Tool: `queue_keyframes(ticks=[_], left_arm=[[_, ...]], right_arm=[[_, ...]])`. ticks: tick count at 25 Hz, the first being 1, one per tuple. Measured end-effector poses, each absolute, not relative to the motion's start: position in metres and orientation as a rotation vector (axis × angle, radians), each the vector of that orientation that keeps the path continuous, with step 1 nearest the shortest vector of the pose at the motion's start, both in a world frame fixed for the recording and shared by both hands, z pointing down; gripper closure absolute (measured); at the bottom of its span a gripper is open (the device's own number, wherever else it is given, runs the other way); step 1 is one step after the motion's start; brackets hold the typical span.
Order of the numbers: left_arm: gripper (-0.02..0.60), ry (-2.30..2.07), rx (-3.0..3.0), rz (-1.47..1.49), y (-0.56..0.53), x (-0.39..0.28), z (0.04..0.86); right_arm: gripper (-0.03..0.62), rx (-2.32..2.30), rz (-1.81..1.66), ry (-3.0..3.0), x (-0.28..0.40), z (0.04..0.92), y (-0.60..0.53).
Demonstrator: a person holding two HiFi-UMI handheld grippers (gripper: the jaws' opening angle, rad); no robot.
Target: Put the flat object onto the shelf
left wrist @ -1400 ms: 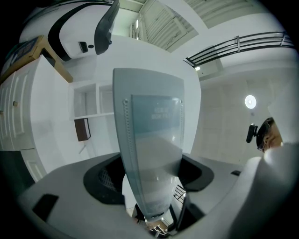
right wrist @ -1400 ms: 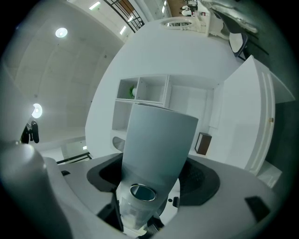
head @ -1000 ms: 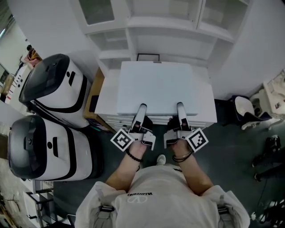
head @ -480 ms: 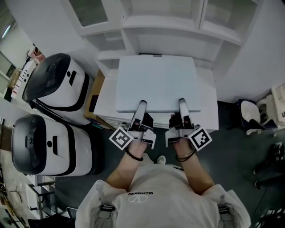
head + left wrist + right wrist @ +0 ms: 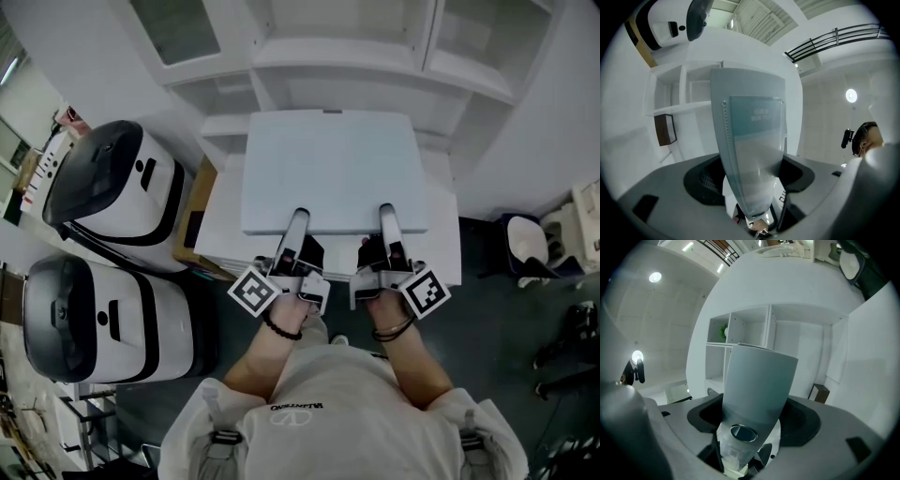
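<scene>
Flat object (image 5: 333, 169) held level over bench (image 5: 222, 214). Near edge clamped by left gripper (image 5: 299, 217) and right gripper (image 5: 385, 213), both closed on it. Pickup judged done. Placement onto shelf (image 5: 347, 82), just beyond far edge, and release left.

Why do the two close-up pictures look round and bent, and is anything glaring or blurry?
Left gripper view: wide-angle lens rounds the picture, blackens its corners, bends the shelf; the box looms huge, its print soft. Right gripper view: same bulge, with a ceiling lamp glaring at upper left. Head view: evenly lit, sharp, straight edges only slightly bowed.
</scene>
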State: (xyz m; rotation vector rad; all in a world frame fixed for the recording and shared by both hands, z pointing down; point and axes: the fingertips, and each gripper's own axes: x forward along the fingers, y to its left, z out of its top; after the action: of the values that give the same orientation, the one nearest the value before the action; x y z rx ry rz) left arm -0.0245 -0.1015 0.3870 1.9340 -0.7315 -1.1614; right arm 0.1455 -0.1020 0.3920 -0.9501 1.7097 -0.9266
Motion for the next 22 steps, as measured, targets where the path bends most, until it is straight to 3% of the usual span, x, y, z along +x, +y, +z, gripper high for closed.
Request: queue_keyframes(ticks=[22], left_arm=[[0.261,-0.496,1.994,-1.132,-0.269,-0.043,0.302]], right_arm=[[0.249,-1.021,-0.670,1.683,0.126,0.299,-0.244]])
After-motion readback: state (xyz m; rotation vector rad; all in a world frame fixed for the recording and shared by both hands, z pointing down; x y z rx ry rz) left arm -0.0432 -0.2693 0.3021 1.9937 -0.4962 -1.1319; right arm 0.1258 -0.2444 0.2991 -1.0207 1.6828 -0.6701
